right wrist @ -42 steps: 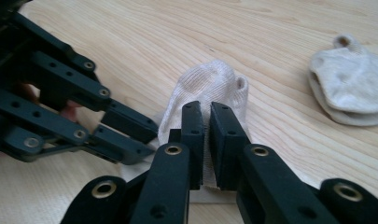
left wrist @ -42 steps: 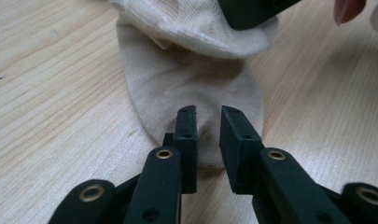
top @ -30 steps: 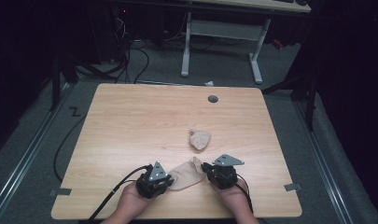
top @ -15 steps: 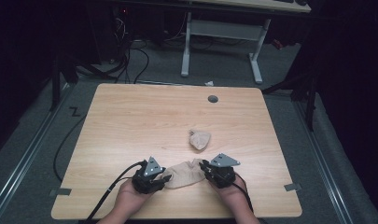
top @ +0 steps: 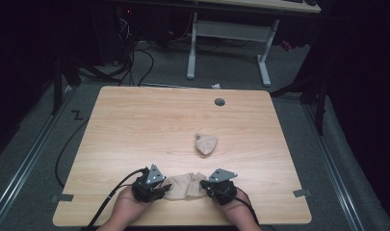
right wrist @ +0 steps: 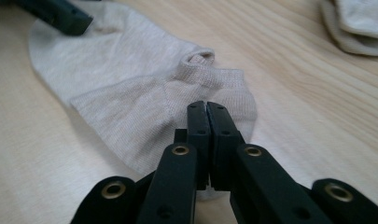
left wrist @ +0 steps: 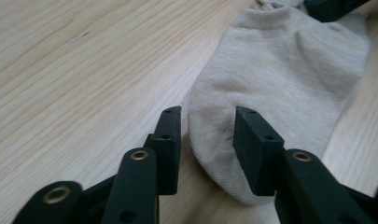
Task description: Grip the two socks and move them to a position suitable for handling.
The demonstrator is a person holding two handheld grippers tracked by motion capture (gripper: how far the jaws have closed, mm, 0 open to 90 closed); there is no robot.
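A beige ankle sock [top: 185, 185] lies flat near the table's front edge, between my two grippers. My left gripper [top: 167, 186] is at its toe end. In the left gripper view the jaws stand open on either side of the sock's toe [left wrist: 280, 70], the left gripper [left wrist: 207, 140] low over the wood. My right gripper [top: 203, 185] is at the sock's cuff end. In the right gripper view the right gripper [right wrist: 207, 109] is shut on the edge of the sock [right wrist: 130, 88] by the heel.
A second beige sock [top: 206, 143], bunched up, lies at the table's middle right, its edge in the right gripper view [right wrist: 359, 23]. The wooden table [top: 135, 125] has a round cable hole [top: 219, 102] at the back. Beyond it stands a white desk frame [top: 231, 33].
My left gripper has shifted a little to the left along the sock's toe end. The right gripper and the sock have hardly moved.
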